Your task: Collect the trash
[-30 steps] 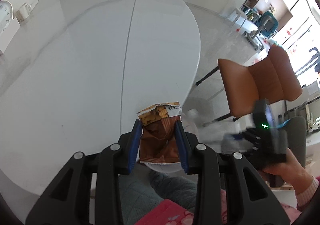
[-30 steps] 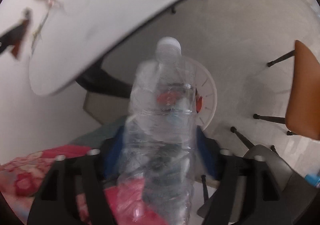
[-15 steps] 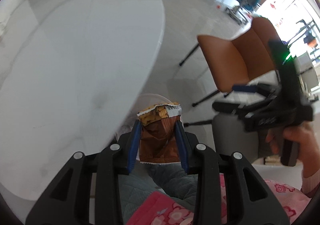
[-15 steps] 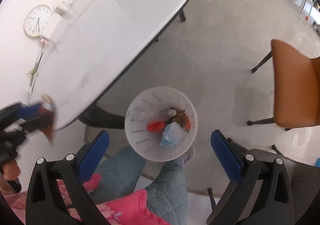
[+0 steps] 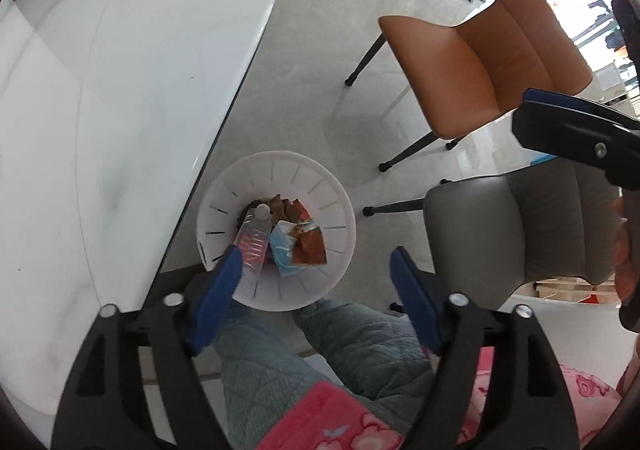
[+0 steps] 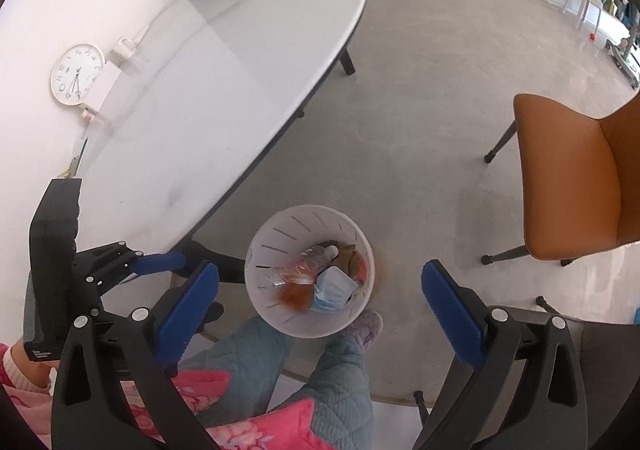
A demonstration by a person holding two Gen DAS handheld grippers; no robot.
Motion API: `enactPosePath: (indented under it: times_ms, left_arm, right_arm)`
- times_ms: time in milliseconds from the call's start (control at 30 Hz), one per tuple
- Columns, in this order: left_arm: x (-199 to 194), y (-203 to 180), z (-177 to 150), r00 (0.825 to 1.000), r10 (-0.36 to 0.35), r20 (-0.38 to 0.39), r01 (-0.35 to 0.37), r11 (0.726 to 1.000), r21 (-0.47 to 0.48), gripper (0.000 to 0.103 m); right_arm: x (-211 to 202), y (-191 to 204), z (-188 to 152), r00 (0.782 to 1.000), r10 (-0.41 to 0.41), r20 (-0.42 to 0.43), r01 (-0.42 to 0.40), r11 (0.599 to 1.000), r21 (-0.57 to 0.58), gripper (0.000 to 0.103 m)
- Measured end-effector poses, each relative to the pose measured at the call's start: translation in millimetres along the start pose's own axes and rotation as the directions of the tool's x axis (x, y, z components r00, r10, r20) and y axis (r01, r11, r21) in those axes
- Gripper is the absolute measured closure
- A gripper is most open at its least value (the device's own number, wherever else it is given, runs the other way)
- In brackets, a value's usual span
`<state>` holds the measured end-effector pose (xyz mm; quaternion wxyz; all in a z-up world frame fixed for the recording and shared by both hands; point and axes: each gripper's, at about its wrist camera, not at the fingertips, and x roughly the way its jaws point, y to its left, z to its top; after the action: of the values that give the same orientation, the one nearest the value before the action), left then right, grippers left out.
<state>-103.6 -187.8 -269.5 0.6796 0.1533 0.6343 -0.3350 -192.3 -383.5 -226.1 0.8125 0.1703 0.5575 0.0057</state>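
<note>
Left wrist view shows the snack wrapper (image 5: 307,246) and bottle (image 5: 256,236) binned at lower centre in the white bin (image 5: 340,210), left gripper (image 5: 316,286) jaws opening on nothing, right gripper (image 6: 320,302) jaws wide and empty, tabletop (image 6: 240,62) bare.

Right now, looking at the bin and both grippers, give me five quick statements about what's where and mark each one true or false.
1. The plastic bottle lies inside the white bin. True.
2. The left gripper is clamped on the brown snack wrapper. False: its jaws are opening with nothing between them, and the wrapper is in the bin.
3. The bin stands on the white table. False: it stands on the floor beside the table's edge.
4. The right gripper is open and holds nothing. True.
5. A blue face mask is among the trash in the bin. True.
</note>
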Motion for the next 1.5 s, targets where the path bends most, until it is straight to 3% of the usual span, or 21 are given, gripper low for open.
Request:
enactPosePath:
  times_ms: [400, 467, 633, 767, 867, 1067, 1200, 1367, 1500]
  left_arm:
    - [-10.6, 2.3, 5.1, 0.998, 0.070, 0.009, -0.070, 0.997, -0.033, 0.026]
    - [-18.4, 5.7, 5.3, 0.995, 0.095, 0.034, -0.093, 0.995, -0.045, 0.017]
    - [-52.7, 28.1, 2.8, 0.981, 0.159, 0.116, -0.145, 0.983, -0.115, 0.014]
    - [-89.9, 53.8, -0.4, 0.951, 0.249, 0.185, -0.214, 0.958, -0.190, 0.013]
    - [-123.2, 75.4, -3.8, 0.917, 0.319, 0.238, -0.256, 0.931, -0.261, 0.011]
    - [-191.3, 110.3, -14.7, 0.816, 0.472, 0.334, -0.335, 0.856, -0.393, 0.008]
    - [-222.0, 126.4, -24.0, 0.768, 0.520, 0.374, -0.325, 0.820, -0.472, 0.008]
    - [-238.1, 136.7, -35.9, 0.738, 0.552, 0.389, -0.324, 0.795, -0.513, 0.008]
    - [-245.7, 145.3, -43.1, 0.728, 0.564, 0.391, -0.323, 0.785, -0.529, 0.008]
  right_arm:
    - [3.7, 0.7, -3.0, 1.000, -0.014, -0.006, 0.014, 1.000, -0.008, 0.002]
    - [4.0, 7.3, -1.6, 1.000, -0.026, -0.004, 0.026, 0.999, -0.029, 0.002]
    - [3.1, 28.3, 8.6, 1.000, -0.022, 0.011, 0.023, 0.997, -0.075, 0.002]
    - [0.6, 56.3, 26.2, 0.999, -0.022, 0.035, 0.026, 0.990, -0.137, 0.002]
    - [-4.0, 86.5, 42.0, 0.997, -0.018, 0.070, 0.031, 0.979, -0.202, 0.002]
    - [-16.5, 146.0, 74.1, 0.990, 0.029, 0.136, 0.013, 0.955, -0.295, 0.002]
    - [-28.5, 182.4, 90.7, 0.981, 0.069, 0.184, 0.000, 0.937, -0.348, 0.002]
    - [-36.3, 209.7, 100.8, 0.973, 0.099, 0.211, -0.005, 0.915, -0.404, 0.002]
    - [-37.1, 223.7, 102.2, 0.971, 0.110, 0.213, -0.007, 0.901, -0.433, 0.002]
